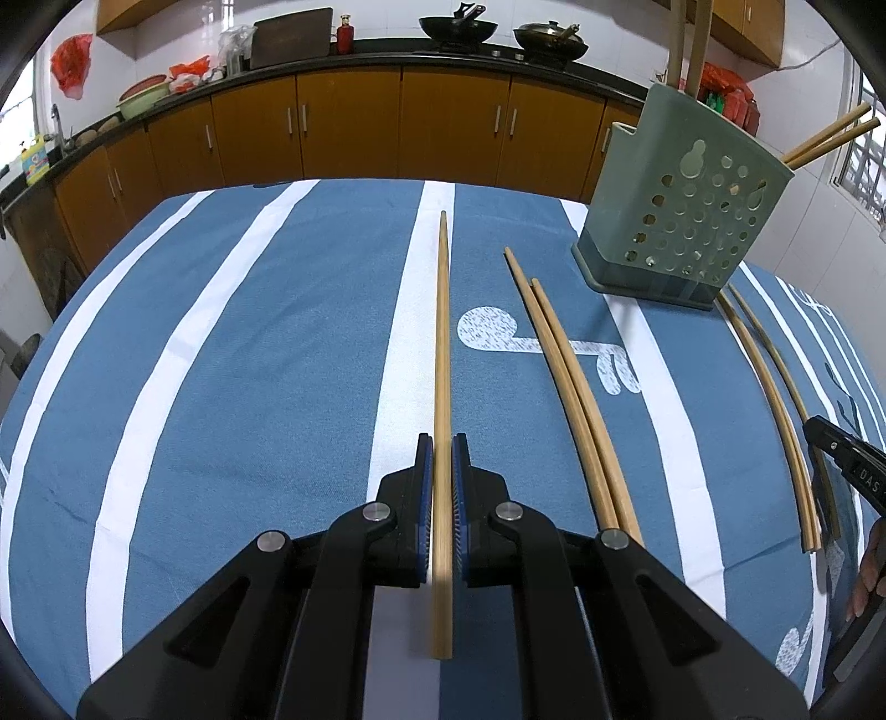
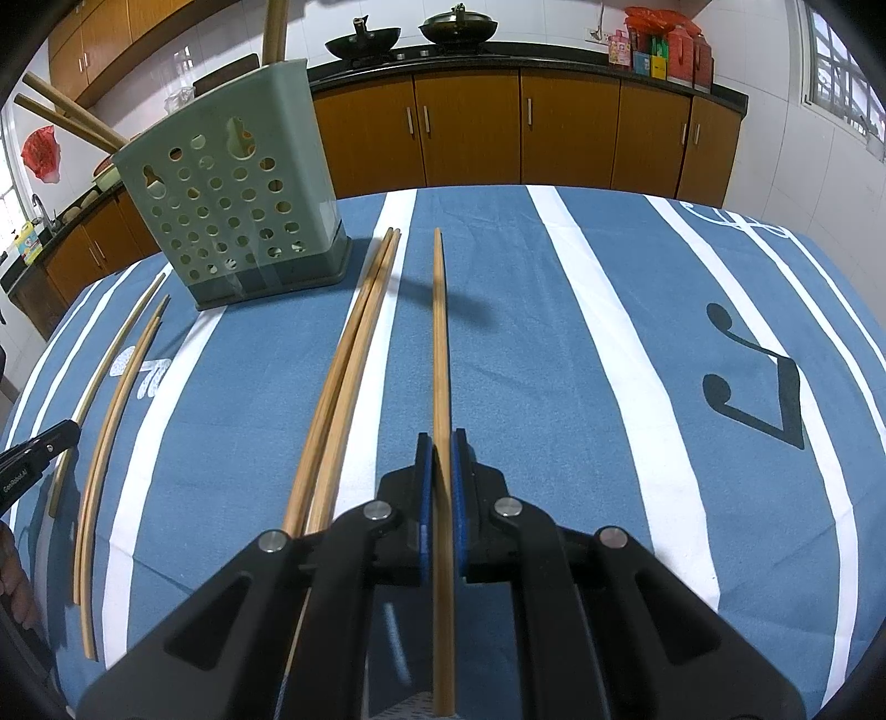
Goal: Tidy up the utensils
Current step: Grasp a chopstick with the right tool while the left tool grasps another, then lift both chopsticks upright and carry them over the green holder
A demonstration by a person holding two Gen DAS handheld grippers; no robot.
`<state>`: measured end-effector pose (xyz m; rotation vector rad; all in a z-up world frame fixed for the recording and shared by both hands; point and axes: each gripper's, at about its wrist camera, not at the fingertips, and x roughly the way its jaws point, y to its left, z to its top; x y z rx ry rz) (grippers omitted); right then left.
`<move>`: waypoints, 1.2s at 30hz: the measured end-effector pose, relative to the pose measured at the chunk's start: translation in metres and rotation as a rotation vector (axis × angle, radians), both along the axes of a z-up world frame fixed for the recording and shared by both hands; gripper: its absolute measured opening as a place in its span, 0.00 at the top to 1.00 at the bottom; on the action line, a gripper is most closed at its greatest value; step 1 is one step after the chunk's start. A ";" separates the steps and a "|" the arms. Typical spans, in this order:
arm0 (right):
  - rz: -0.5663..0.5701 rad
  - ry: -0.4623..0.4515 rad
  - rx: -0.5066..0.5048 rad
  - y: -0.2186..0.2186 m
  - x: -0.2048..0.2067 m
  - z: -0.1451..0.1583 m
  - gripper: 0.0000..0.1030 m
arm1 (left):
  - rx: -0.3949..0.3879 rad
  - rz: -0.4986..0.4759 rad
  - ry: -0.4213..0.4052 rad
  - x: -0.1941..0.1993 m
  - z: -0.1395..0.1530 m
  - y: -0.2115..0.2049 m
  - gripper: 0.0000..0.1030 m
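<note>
Chopsticks gripped, one in each of my grippers, holder waiting.
My left gripper (image 1: 442,443) and right gripper (image 2: 442,440) each pinch one chopstick (image 1: 442,343); next, lift and tip both into the green holder (image 1: 686,210).

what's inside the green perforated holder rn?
Wooden chopsticks lean out of the green perforated plastic holder at its top, with more wooden handles standing upright. Their lower ends are mostly hidden by the wall.

White lettering "GenRobot.AI" stands on the left gripper (image 2: 33,459); nothing else is legible.
</note>
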<state>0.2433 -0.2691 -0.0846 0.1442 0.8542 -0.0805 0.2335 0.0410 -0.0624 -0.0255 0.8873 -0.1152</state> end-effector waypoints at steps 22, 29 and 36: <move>0.015 0.000 -0.002 0.001 -0.010 -0.002 0.92 | 0.033 -0.005 -0.001 -0.010 0.000 -0.003 0.93; 0.023 -0.067 -0.002 -0.007 -0.024 0.026 0.93 | 0.026 -0.020 -0.016 -0.015 0.018 0.005 0.93; 0.007 -0.214 -0.012 -0.019 -0.041 0.082 0.93 | -0.019 -0.024 -0.149 -0.028 0.074 0.020 0.93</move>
